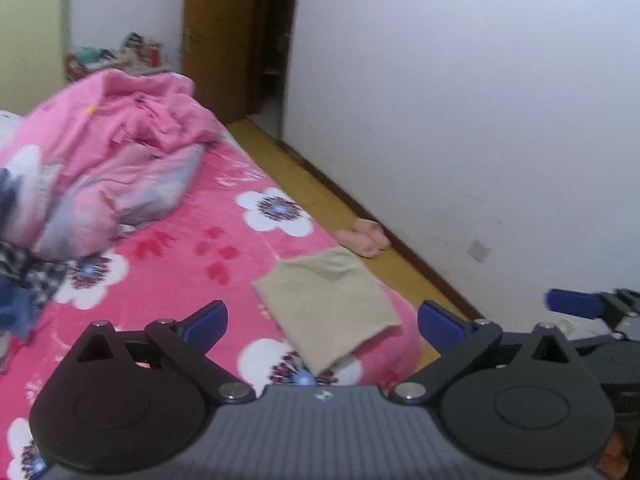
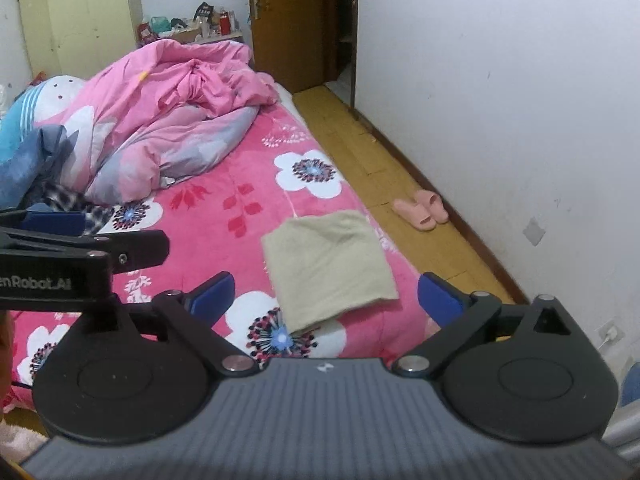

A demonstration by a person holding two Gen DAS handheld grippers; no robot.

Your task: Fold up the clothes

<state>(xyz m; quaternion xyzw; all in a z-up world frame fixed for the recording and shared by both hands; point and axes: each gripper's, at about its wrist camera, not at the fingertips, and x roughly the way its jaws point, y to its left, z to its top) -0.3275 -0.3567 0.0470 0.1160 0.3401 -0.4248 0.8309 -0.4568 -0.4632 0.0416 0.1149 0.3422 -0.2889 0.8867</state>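
Note:
A beige garment (image 1: 326, 306) (image 2: 328, 268) lies folded into a flat rectangle near the right edge of the bed with the pink flowered cover (image 1: 180, 256) (image 2: 224, 208). My left gripper (image 1: 322, 322) hangs above it, wide open, with nothing between its blue pads. My right gripper (image 2: 326, 294) is also wide open and empty, above the same folded piece. The left gripper's arm crosses the left side of the right wrist view, and the right gripper's blue fingertip (image 1: 572, 302) shows at the right edge of the left wrist view.
A crumpled pink quilt (image 2: 180, 120) and a heap of other clothes (image 2: 36, 168) fill the far and left part of the bed. Pink slippers (image 2: 422, 208) sit on the wooden floor strip (image 2: 360, 148) between bed and white wall. A brown door (image 2: 288, 20) stands behind.

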